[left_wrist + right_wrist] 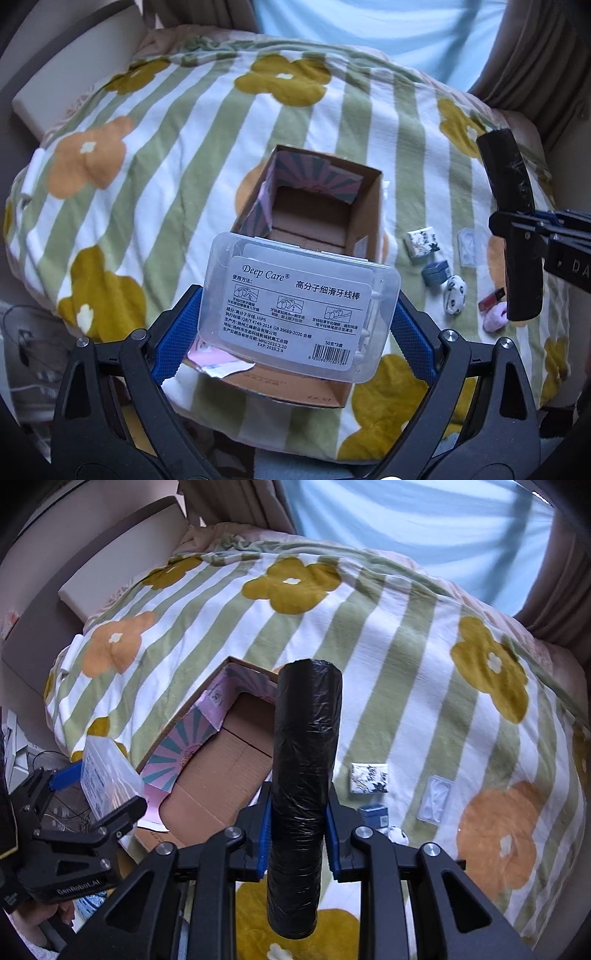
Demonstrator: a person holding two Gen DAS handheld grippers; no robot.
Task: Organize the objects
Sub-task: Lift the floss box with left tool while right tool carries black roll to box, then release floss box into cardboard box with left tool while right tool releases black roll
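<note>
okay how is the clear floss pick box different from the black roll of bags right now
The clear floss pick box is flat, see-through and labelled; the black roll is an opaque, unlabelled cylinder. The box is clamped in the left hand-held gripper, the roll in the right hand-held gripper. Both are held above the bed near the open cardboard box.

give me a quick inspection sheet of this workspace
surface: striped flower blanket on a bed
job's things: open cardboard box, nothing seen inside; clear floss-pick case; black bag roll
clutter: patterned tissue pack, small blue box, spotted pouch, clear blister pack, pink item
grippers: left claw shut on the case; right claw shut on the roll
cables: nothing seen
surroundings: curtains, headboard
</note>
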